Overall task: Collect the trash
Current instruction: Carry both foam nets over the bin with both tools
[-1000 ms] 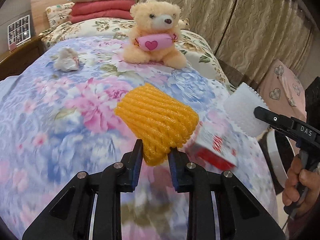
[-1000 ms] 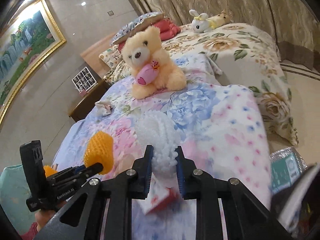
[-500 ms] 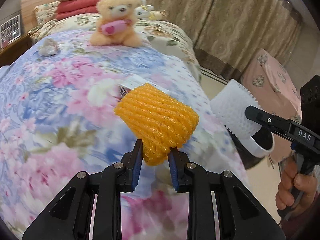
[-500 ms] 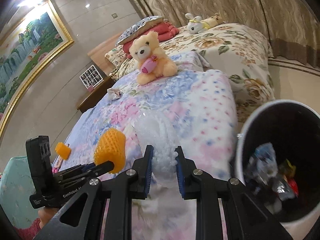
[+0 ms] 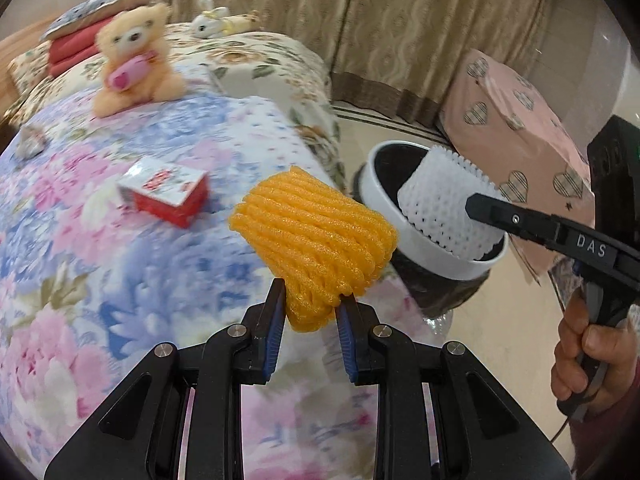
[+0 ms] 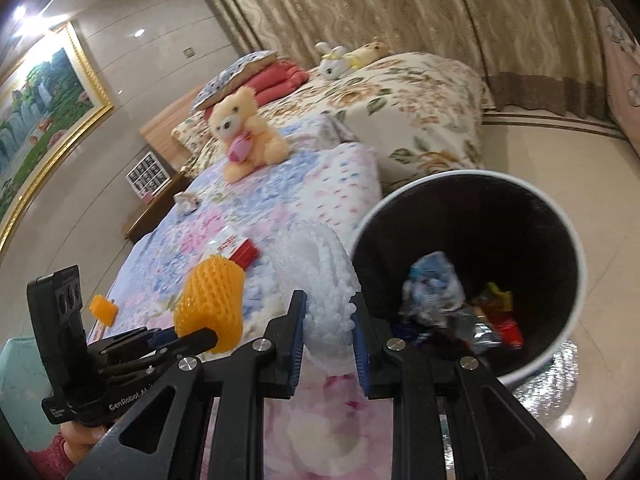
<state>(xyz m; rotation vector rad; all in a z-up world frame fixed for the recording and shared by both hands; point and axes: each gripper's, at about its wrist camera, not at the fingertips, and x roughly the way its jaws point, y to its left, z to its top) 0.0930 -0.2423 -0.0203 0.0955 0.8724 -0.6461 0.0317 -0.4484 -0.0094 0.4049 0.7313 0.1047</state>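
- Readable writing: "DAS" on the right hand-held gripper (image 5: 474, 204) as seen from the left wrist view; "GenRobot.AI" on the left hand-held gripper (image 6: 208, 336) as seen from the right wrist view.
- The left hand-held gripper is clamped on the lower end of an orange foam net (image 5: 316, 248), held above the floral bed (image 5: 80, 280).
- The right hand-held gripper is clamped on a white foam net (image 6: 320, 280), held just beside the rim of the trash bin (image 6: 576, 248), which stands on the floor against the bed.
- The bin contains crumpled wrappers (image 6: 436, 292).
- A red-and-white box (image 5: 166, 190) lies on the bed; its print is unreadable.
- 1 teddy bear (image 5: 134, 60) sits farther back.
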